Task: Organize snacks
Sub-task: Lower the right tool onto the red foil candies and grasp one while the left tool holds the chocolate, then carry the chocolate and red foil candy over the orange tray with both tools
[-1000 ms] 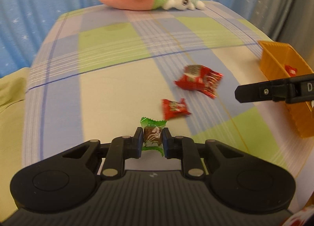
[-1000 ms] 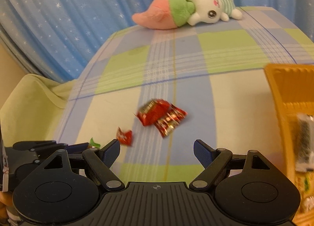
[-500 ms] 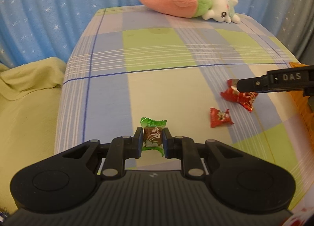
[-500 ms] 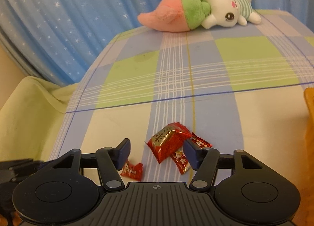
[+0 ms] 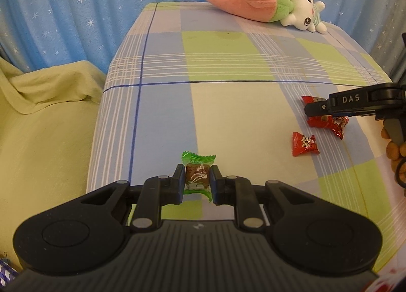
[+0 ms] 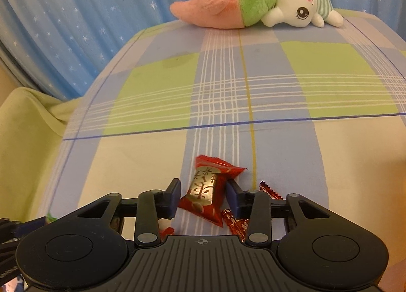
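Currently: bed w/ plaid sheet (image 6: 152, 94), both grippers working wrapped snacks near its front edge.

Plush toy (image 6: 253, 0) lies at far edge, clear of work. Right gripper (image 6: 203, 196): jaws apart, straddling red-gold snack (image 6: 205, 193), not yet clamped; second red pack (image 6: 234, 223) lies partly under it. Advice: close on wrapper mid-body, lift straight so neighbour pack isn't dragged. Left gripper (image 5: 197, 181): clamped on green candy (image 5: 198, 174). Small red candy (image 5: 304, 143) loose toward right edge. Right finger reads "DAS"; wrapper characters not legible.
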A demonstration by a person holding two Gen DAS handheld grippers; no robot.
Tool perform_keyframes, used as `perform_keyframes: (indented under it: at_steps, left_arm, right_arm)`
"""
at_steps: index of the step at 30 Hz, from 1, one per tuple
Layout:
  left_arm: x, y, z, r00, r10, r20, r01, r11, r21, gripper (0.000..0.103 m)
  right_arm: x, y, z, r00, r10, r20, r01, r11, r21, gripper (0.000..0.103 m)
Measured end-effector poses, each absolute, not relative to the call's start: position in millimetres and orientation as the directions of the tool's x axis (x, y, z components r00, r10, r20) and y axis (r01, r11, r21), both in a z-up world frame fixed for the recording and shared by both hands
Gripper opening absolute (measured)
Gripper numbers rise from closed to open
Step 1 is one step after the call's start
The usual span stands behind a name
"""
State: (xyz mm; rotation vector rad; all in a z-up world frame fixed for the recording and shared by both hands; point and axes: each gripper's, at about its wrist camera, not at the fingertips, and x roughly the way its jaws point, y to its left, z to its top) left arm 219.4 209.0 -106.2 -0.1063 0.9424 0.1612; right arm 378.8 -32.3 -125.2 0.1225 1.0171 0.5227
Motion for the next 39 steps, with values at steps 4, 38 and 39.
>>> perform_keyframes:
  at_steps: [4, 38, 39]
  left_arm:
    - [216, 212, -106, 0.575, 0.099, -0.812, -0.195, 0.981, -0.018, 0.018]
    - [188, 130, -42, 0.689, 0.042, -0.723, -0.093, 0.995, -0.032, 0.018]
    - [185, 124, -40, 0.692, 0.034, -0.721, -0.085, 0.996, -0.035, 0.018]
  right_arm:
    - [378, -30, -128, 0.428, 0.464, -0.776, -0.378, 0.872, 0.313, 0.029]
    - [291, -120, -37, 0.471, 0.643, -0.604, -0.447, 0.764, 0.466, 0.026]
    - [285, -126, -35, 0.469, 0.645, -0.603, -0.445, 0.763, 0.469, 0.026]
